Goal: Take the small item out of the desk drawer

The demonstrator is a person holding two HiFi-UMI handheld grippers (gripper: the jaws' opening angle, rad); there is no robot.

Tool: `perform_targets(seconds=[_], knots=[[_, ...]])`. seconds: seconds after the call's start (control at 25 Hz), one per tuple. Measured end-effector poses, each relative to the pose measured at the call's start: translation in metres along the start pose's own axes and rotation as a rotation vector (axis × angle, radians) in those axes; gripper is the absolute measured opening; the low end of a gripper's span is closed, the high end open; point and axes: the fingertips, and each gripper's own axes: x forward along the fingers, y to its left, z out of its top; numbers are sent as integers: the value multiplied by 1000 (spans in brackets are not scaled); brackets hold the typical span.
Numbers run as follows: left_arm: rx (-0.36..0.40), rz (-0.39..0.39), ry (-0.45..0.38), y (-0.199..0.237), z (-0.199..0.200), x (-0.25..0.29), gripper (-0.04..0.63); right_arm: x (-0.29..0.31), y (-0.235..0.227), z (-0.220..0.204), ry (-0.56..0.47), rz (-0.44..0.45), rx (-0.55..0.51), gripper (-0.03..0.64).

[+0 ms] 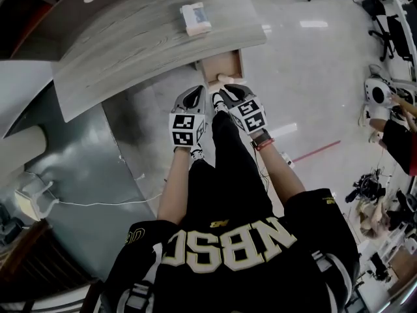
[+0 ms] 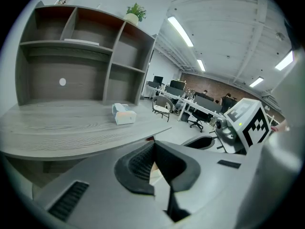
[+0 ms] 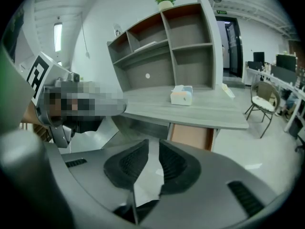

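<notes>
Approach step, apparently: left tool and right tool poised just before the open drawer under the surface edge. Right pads slightly parted, empty; left pads closed on nothing. No small item discernible inside. Next, probably: dipping into the drawer, parting wider. On top, tissue box well clear; overhanging edge a likely obstruction.

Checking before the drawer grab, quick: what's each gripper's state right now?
Left gripper: closed, nothing held.
Right gripper: slightly open, empty.
</notes>
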Motion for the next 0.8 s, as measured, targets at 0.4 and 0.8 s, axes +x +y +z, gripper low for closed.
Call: perform_targets(seconds=[0.4,0.8], knots=[[-1,-27,60,4,-22,22,6,27,-14,-49,132,45,-36,89],[-9,-31,112,7,-42,35,6,48,-42,-89,240,61,-37,120]])
